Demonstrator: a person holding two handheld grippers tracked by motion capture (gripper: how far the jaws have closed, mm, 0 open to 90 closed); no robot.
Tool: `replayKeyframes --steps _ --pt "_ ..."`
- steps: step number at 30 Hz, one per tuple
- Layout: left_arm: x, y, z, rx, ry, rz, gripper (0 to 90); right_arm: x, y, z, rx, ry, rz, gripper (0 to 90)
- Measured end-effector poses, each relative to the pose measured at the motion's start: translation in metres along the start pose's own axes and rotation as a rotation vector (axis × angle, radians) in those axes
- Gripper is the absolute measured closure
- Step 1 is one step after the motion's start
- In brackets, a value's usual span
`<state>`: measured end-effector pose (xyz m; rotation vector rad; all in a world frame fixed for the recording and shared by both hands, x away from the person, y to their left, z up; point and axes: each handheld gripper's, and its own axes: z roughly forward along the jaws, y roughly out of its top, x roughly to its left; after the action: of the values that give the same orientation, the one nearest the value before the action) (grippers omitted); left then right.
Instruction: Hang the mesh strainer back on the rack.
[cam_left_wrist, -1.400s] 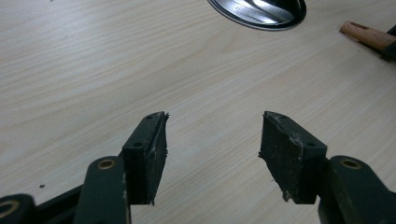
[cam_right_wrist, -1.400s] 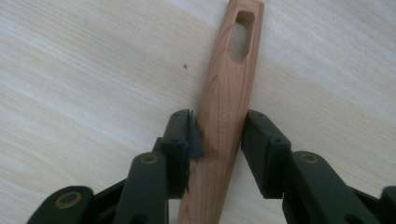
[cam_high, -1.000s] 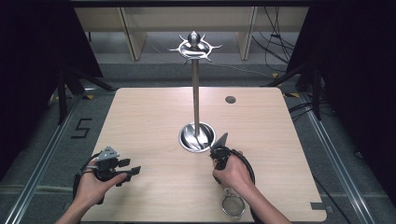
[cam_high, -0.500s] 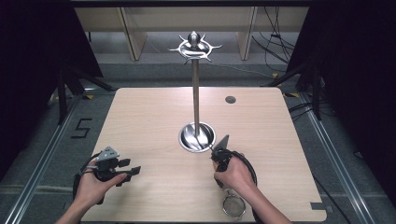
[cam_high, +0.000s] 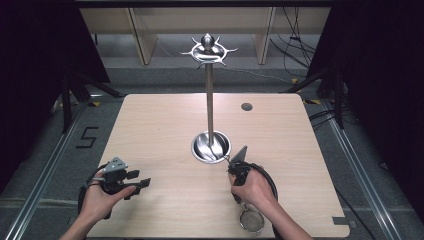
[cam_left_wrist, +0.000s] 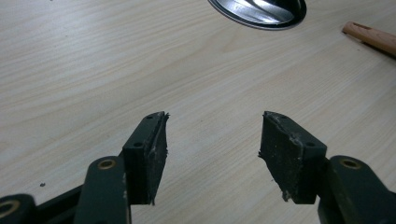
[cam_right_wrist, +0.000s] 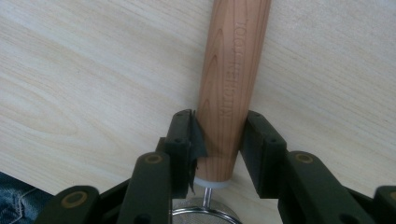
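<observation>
A small metal strainer (cam_high: 251, 220) lies near the table's front edge, its wooden handle (cam_right_wrist: 231, 70) pointing toward the stand. My right gripper (cam_right_wrist: 218, 135) straddles that handle close to the mesh end. Its jaws have just been closing, and both pads (cam_right_wrist: 195, 140) now touch the wood. In the high view the right gripper (cam_high: 239, 167) sits under the person's right hand, just in front of the stand's base. My left gripper (cam_high: 142, 182) rests low at the front left, open, with nothing between its pads (cam_left_wrist: 156, 149).
A tall metal stand (cam_high: 209, 100) with hooks (cam_high: 208, 50) at its top rises from a round shiny base (cam_high: 211, 146) at the table's middle. A dark round hole (cam_high: 246, 106) marks the far right of the wooden table (cam_high: 160, 130).
</observation>
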<state>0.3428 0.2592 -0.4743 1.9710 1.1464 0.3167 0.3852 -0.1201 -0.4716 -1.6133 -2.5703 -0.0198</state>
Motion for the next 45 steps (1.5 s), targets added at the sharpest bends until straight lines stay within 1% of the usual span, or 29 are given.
replayKeyframes --steps 4,5,6,7,8,9,10,11,12,13,14,17,18,19,20,23,24,25,27,28,29,33,34,36,37,38,41,42,45 --pt "0.0 0.0 -0.001 0.009 -0.006 0.002 40.2 0.001 -0.001 -0.001 0.011 0.004 0.024 66.7" --pt "0.0 0.0 0.0 0.002 -0.001 0.002 40.2 0.002 -0.001 -0.001 0.016 0.01 0.042 67.0" --pt "0.0 0.0 0.0 0.001 0.001 0.002 40.2 -0.002 -0.002 -0.002 0.001 0.014 -0.007 68.7" --pt "0.0 0.0 0.0 0.002 -0.002 0.002 40.2 -0.004 -0.002 -0.001 -0.016 -0.001 -0.029 68.7" --pt "0.001 0.001 -0.001 0.017 -0.003 0.015 40.2 -0.003 -0.003 -0.001 -0.04 -0.004 -0.007 68.8" --pt "0.0 0.001 -0.001 0.013 -0.005 0.01 40.2 -0.005 -0.004 0.0 -0.053 0.0 -0.026 68.8" --pt "0.0 0.001 -0.001 0.013 -0.005 0.01 40.2 -0.005 -0.005 -0.001 -0.052 0.008 -0.009 68.8" --pt "0.001 0.001 -0.001 0.018 -0.006 0.018 40.2 -0.007 -0.006 0.0 -0.064 0.008 -0.027 68.9" --pt "0.001 0.001 -0.001 0.018 -0.006 0.018 40.2 -0.004 -0.007 -0.002 -0.049 0.019 0.01 68.9" --pt "0.0 0.001 -0.001 0.018 -0.004 0.018 40.2 -0.007 -0.008 -0.002 -0.062 0.014 -0.02 68.9" --pt "0.0 0.001 -0.001 0.018 -0.004 0.018 40.2 -0.006 -0.008 -0.004 -0.066 0.021 0.0 68.9" --pt "0.0 0.001 -0.001 0.011 -0.004 0.011 40.2 -0.007 -0.011 -0.007 -0.097 0.015 -0.023 68.9" --pt "0.0 0.001 -0.001 0.01 -0.005 0.01 40.2 -0.008 -0.012 -0.008 -0.11 0.013 -0.037 68.9" --pt "0.0 0.0 -0.001 0.011 -0.005 0.011 40.2 -0.01 -0.012 -0.008 -0.137 0.009 -0.071 68.9" --pt "0.0 0.0 -0.001 0.01 -0.005 0.01 40.2 -0.009 -0.014 -0.01 -0.131 0.017 -0.053 68.9" --pt "0.0 0.001 -0.002 0.014 -0.003 0.017 40.2 -0.011 -0.018 -0.014 -0.174 0.02 -0.088 68.9" --pt "0.0 0.001 -0.002 0.014 -0.003 0.017 40.2 -0.011 -0.018 -0.014 -0.174 0.02 -0.088 68.9" --pt "0.0 0.001 -0.001 0.008 -0.006 0.011 40.3 -0.011 -0.022 -0.017 -0.203 0.019 -0.099 68.9" --pt "0.0 0.0 -0.001 0.0 -0.002 0.011 40.2 -0.012 -0.025 -0.02 -0.226 0.023 -0.117 68.9" --pt "0.0 0.001 -0.001 0.005 -0.005 0.011 40.2 -0.012 -0.027 -0.021 -0.24 0.025 -0.109 69.0" --pt "0.0 0.001 -0.001 0.005 -0.005 0.011 40.2 -0.013 -0.029 -0.022 -0.264 0.028 -0.121 69.0" --pt "0.001 0.001 -0.002 0.014 -0.002 0.016 40.2 -0.015 -0.034 -0.027 -0.293 0.041 -0.121 69.0" --pt "0.0 0.001 -0.001 0.008 0.001 0.016 40.3 -0.019 -0.038 -0.03 -0.337 0.016 -0.13 69.0" --pt "0.0 0.001 -0.002 0.014 -0.002 0.015 40.2 -0.019 -0.042 -0.033 -0.375 0.019 -0.112 69.0" --pt "0.0 0.001 -0.001 0.009 0.001 0.015 40.3 -0.021 -0.044 -0.034 -0.396 0.037 -0.126 69.0" --pt "0.0 0.001 -0.001 0.007 0.002 0.014 40.2 -0.022 -0.046 -0.036 -0.416 0.025 -0.109 69.0" --pt "-0.001 0.0 -0.001 0.0 -0.001 0.007 40.3 -0.026 -0.052 -0.04 -0.473 0.054 -0.103 69.0" --pt "-0.001 0.0 -0.001 0.001 0.0 0.008 40.2 -0.025 -0.053 -0.042 -0.486 0.056 -0.088 69.0" --pt "-0.001 0.0 -0.001 0.002 -0.001 0.008 40.2 -0.028 -0.057 -0.046 -0.519 0.048 -0.09 68.9"
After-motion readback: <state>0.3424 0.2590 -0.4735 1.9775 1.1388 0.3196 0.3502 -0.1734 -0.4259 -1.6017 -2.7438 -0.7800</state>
